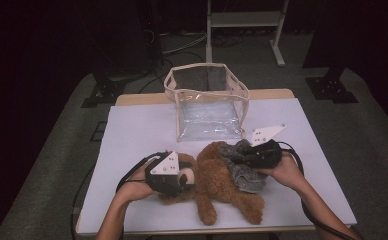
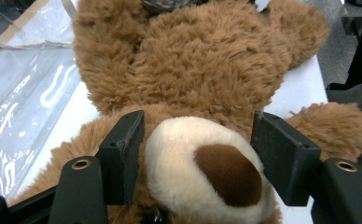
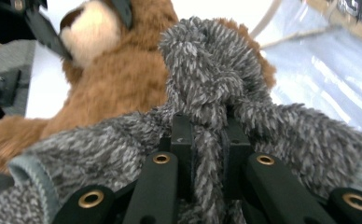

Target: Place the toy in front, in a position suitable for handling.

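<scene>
Grey fuzzy cloth (image 3: 207, 93) is pinched tight in the right tool (image 3: 208, 140), draped over the brown teddy bear (image 1: 222, 182) lying on the tabletop (image 1: 132, 135). Left tool (image 2: 195, 154), half open, straddles the bear's muzzle; both hands rest low, just beside the bear.

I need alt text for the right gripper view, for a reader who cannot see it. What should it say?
The right gripper pinches a fold of grey fuzzy cloth between its two black fingers. Behind the cloth lies a brown teddy bear, with the left gripper around its pale muzzle, and a clear plastic bag at the right.
</scene>
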Available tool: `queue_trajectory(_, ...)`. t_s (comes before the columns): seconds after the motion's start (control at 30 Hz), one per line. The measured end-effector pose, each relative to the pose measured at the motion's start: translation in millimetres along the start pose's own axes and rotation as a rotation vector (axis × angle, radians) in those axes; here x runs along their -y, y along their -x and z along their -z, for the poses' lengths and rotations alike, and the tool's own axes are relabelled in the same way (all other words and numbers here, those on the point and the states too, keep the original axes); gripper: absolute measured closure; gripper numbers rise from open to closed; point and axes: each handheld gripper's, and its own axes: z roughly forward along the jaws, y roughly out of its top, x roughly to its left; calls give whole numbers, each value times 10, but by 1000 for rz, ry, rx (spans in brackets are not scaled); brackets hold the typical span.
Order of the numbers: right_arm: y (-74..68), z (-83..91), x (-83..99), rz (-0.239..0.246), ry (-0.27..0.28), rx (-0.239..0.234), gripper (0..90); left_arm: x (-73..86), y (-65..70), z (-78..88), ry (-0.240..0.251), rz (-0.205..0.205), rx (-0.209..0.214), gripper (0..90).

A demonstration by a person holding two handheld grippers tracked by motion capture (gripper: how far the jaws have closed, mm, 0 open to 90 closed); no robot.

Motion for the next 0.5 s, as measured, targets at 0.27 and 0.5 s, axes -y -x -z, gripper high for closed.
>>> queue_trajectory(0.27, 59, 115, 193, -47, -4, 2, 788, 55, -69, 131, 2, 45, -15, 359)
queue_trajectory(0.5, -1, 156, -104, 22, 26, 31, 788, 59, -39, 37, -29, 26, -2, 360)
